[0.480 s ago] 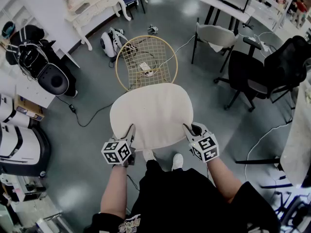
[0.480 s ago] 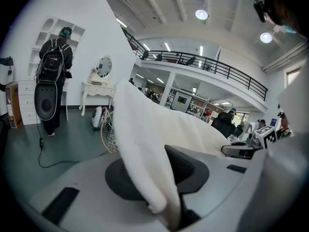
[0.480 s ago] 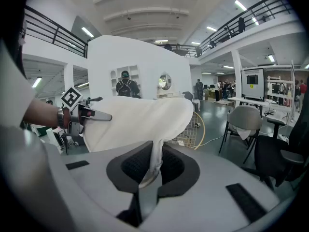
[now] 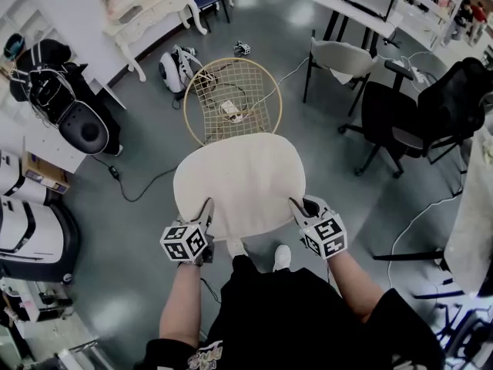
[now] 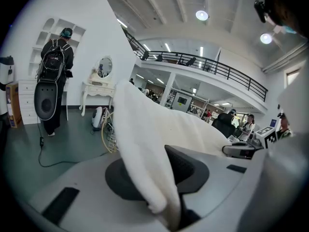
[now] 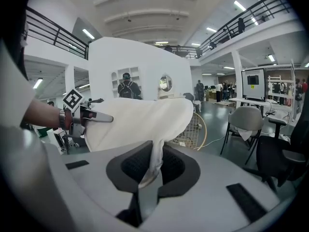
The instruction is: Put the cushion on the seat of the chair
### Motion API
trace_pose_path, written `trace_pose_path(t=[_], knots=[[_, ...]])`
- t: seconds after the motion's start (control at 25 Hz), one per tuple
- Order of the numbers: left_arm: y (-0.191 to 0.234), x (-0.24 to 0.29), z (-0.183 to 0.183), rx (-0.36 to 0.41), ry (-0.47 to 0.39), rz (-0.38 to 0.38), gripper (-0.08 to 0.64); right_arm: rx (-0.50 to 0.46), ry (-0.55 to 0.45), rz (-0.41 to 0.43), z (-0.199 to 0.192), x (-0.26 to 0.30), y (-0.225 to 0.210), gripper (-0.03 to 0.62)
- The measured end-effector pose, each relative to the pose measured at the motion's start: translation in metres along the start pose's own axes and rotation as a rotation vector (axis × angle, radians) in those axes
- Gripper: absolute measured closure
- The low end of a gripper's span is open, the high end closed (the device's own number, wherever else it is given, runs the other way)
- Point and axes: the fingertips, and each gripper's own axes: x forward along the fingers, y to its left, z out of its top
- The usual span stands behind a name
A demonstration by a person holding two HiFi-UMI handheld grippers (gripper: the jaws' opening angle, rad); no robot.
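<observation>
A round cream cushion (image 4: 239, 183) hangs spread out between my two grippers, above the floor in front of me. My left gripper (image 4: 206, 208) is shut on its near left edge; the cushion (image 5: 145, 149) folds into the jaws in the left gripper view. My right gripper (image 4: 296, 205) is shut on the near right edge, where the cushion (image 6: 145, 122) is pinched thin. Just beyond the cushion stands the chair (image 4: 231, 99), a round wire frame with a gold rim, also seen as the chair (image 6: 195, 129) past the cloth. The cushion's far edge overlaps the chair's near rim in the head view.
A white dressing table (image 4: 150, 10) stands far left, a white vacuum-like device (image 4: 176, 66) beside the chair. Cables (image 4: 139, 187) run over the grey floor. A grey chair (image 4: 339, 56) and a black office chair (image 4: 400, 122) stand to the right. A black speaker (image 4: 85, 129) sits left.
</observation>
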Motion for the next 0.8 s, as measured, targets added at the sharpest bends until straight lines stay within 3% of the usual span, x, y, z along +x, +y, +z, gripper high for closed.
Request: trace_pose_path(t=[0.8], knots=[[0.063, 0.008, 0.032, 0.001, 0.007, -0.027, 0.448, 0.02, 0.005, -0.02, 0.028, 0.058, 0.023, 0.548]])
